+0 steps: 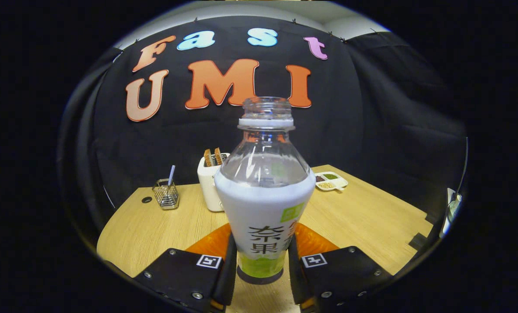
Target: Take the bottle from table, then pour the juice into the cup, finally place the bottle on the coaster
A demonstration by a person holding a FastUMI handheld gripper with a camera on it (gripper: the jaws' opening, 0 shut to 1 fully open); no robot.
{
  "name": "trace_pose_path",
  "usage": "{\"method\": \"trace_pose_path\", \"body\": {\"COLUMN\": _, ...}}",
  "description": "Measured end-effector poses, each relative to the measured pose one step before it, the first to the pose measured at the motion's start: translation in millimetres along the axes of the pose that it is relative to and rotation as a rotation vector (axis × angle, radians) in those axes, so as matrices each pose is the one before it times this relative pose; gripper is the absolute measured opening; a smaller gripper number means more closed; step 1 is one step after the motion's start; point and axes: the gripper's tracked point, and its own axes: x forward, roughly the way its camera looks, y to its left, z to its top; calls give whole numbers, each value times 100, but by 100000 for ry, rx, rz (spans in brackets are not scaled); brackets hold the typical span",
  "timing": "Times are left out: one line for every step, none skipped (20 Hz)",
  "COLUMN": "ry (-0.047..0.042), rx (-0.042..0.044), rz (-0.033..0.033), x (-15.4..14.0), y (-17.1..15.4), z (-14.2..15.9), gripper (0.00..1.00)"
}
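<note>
gripper (261, 261): clamped on uncapped juice bottle (263, 204) | bottle standing on dark coaster (259, 277) | remaining: release

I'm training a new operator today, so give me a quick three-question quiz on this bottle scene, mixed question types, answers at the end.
1. True or false: the bottle has its cap on.
2. What stands right behind the bottle? A) toaster B) kettle C) bowl
3. Fill in: the tongs have one finger on each ___ of the bottle.

Key:
1. False; the neck is open.
2. A; the toaster holds two slices.
3. Side; both fingers press its lower body, and the bottle appears to stand on a dark round coaster on the table.
</note>
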Motion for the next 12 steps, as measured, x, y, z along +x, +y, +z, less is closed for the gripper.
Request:
{"method": "trace_pose_path", "body": {"ry": 866, "rx": 1264, "rz": -842, "x": 399, "y": -97, "z": -898, "gripper": 52}}
{"method": "trace_pose_path", "body": {"ry": 666, "rx": 1583, "rz": -161, "x": 533, "y": 118, "z": -631, "gripper": 52}}
{"method": "trace_pose_path", "body": {"ry": 556, "rx": 1085, "rz": 661, "x": 506, "y": 328, "z": -749, "gripper": 52}}
{"method": "trace_pose_path", "body": {"ry": 1012, "rx": -109, "rz": 19, "x": 501, "y": 99, "z": -738, "gripper": 53}}
{"method": "trace_pose_path", "body": {"ry": 1649, "rx": -1513, "rz": -1364, "x": 417, "y": -233, "z": -748, "gripper": 55}}
{"method": "trace_pose_path", "body": {"ry": 835, "rx": -2013, "rz": -2099, "x": 390, "y": -321, "z": -578, "gripper": 55}}
{"method": "trace_pose_path", "body": {"ry": 766, "rx": -1701, "rz": -761, "x": 437, "y": 82, "z": -456, "gripper": 55}}
{"method": "trace_pose_path", "body": {"ry": 925, "rx": -1133, "rz": 357, "x": 296, "y": 263, "z": -524, "gripper": 55}}
{"method": "trace_pose_path", "body": {"ry": 841, "rx": 210, "rz": 658, "x": 173, "y": 349, "z": -437, "gripper": 55}}
{"method": "trace_pose_path", "body": {"ry": 344, "rx": 295, "rz": 449, "x": 198, "y": 281, "z": -340, "gripper": 55}}
{"method": "trace_pose_path", "body": {"ry": 831, "rx": -492, "rz": -403, "x": 288, "y": 23, "z": -503, "gripper": 55}}
{"method": "trace_pose_path", "body": {"ry": 721, "rx": -1105, "rz": -683, "x": 208, "y": 21, "z": -395, "gripper": 55}}
